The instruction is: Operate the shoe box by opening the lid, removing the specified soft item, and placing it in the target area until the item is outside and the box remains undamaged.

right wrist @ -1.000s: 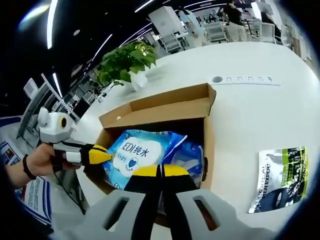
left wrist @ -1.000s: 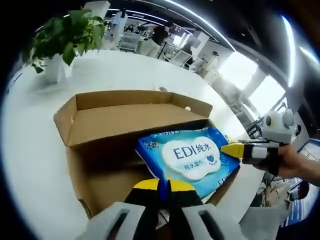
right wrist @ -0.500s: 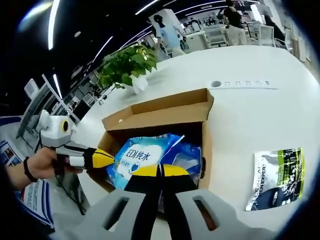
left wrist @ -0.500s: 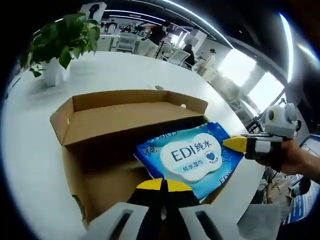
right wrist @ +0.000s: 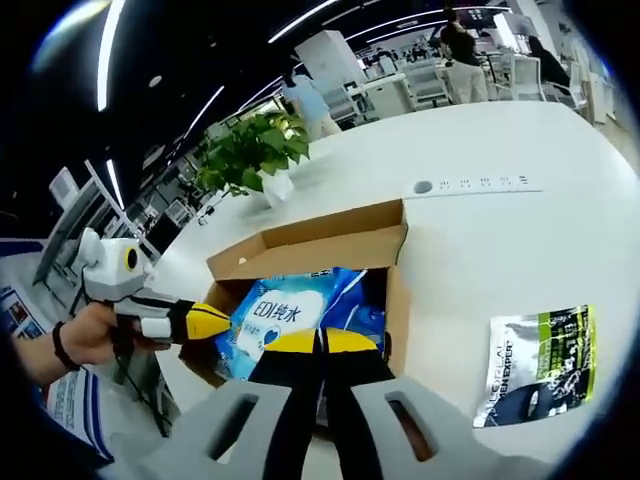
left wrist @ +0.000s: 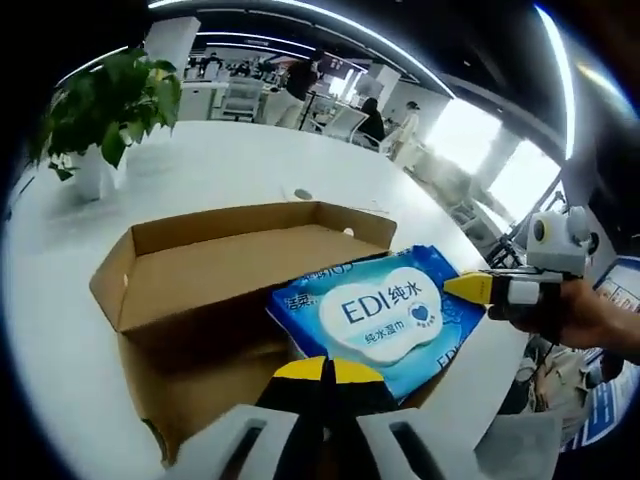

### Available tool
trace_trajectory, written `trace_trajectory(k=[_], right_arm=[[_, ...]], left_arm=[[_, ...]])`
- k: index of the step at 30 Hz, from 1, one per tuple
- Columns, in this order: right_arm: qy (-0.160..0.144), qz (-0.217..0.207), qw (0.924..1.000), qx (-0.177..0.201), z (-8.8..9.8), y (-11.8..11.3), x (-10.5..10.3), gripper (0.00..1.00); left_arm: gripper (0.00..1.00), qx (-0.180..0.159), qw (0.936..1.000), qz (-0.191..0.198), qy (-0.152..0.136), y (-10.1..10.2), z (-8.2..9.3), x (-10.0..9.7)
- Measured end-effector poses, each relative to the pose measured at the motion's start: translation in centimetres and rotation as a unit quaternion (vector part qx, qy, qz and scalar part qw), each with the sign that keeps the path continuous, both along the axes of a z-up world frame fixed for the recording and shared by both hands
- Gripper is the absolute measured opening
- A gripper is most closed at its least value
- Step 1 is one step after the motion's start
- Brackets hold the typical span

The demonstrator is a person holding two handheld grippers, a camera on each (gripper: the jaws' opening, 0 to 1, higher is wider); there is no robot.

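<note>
Lifted a little higher than a second ago, the blue-and-white soft pack of wet wipes (left wrist: 385, 312) tilts above the open brown cardboard shoe box (left wrist: 180, 290) on the white table (right wrist: 480, 230). Both yellow-tipped grippers, left (left wrist: 325, 371) and right (right wrist: 322, 341), are clamped on the pack's edges

bright, even light from ceiling strips (left wrist: 300, 12) at top of frame; window glare (left wrist: 505, 160) upper right; fisheye bending at edges; distant background soft.
</note>
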State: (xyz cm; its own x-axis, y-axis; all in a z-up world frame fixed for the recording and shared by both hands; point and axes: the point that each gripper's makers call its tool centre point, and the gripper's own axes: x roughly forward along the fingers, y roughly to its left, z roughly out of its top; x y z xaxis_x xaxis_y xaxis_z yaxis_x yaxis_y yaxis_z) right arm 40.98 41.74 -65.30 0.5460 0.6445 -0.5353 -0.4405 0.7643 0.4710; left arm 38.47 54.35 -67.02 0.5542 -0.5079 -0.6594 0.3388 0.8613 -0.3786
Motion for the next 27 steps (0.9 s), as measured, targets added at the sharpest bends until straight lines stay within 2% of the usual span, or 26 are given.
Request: trace_trajectory(k=[8,15,20,27], right_arm=[[-0.011,-0.016,0.9998,0.004,1.4,-2.1,-0.3,0.0],[-0.018,-0.034,0.9992,0.004,2.2,-4.7,-0.7,0.0],[-0.022,-0.054,0.9983,0.005,2.5,-7.3,-1.0,0.0],[-0.021,-0.084,0.9962,0.006,2.6,-11.6,-1.6,0.0]], left_arm=[[0.0,-0.002,0.9998,-0.015,-0.015,-1.9,1.5,1.1],[0.0,0.003,0.9989,-0.038,-0.025,-4.7,2.6,1.8],[0.0,-0.003,0.9984,-0.049,-0.029,-7.1,3.2,2.2],[0.0,0.0,0.996,-0.083,-0.034,-11.4,3.5,2.3]])
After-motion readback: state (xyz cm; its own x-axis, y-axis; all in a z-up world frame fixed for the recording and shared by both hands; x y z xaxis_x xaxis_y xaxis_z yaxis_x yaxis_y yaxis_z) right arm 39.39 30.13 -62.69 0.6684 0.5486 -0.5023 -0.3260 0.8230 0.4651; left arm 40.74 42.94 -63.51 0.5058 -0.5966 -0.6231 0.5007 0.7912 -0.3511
